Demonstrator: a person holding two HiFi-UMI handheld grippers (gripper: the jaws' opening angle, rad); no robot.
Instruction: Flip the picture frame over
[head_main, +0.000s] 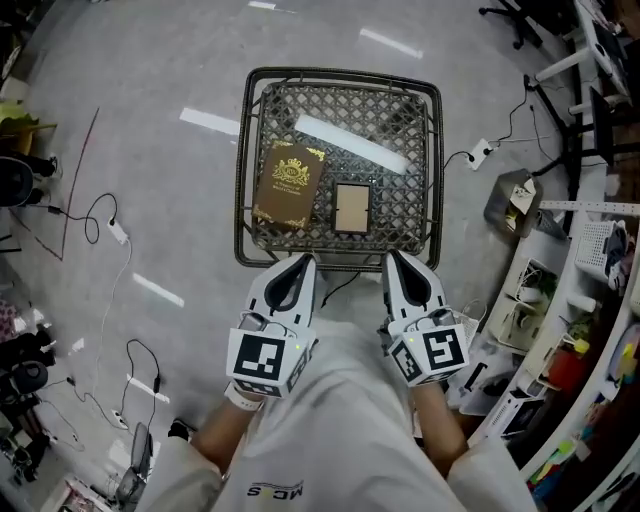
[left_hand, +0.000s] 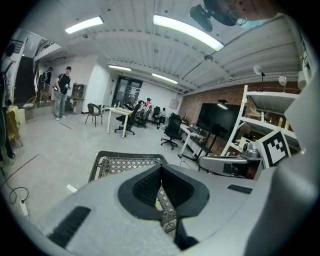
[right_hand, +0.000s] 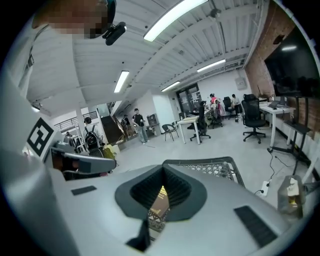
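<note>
We look steeply down on a grey concrete floor (head_main: 150, 90) with loose cables (head_main: 95, 215) trailing at the left. In the middle stands a square table (head_main: 340, 72) with a dark metal rim and a woven lattice top. Below it, at the bottom of the head view, is the person's pale shirt (head_main: 330, 420).

The left gripper (head_main: 306, 262) and the right gripper (head_main: 392, 258) hover side by side just short of the table's near edge, pointing toward it. Each has its jaws closed together, tips meeting, with nothing held between them. Neither touches anything on the table.

On the lattice lies a brown book (head_main: 289, 184) with gold ornament, left of centre. Just to its right, a little apart, the small picture frame (head_main: 351, 208) lies flat, a pale tan panel inside a dark border. We cannot tell which face is up.
</note>
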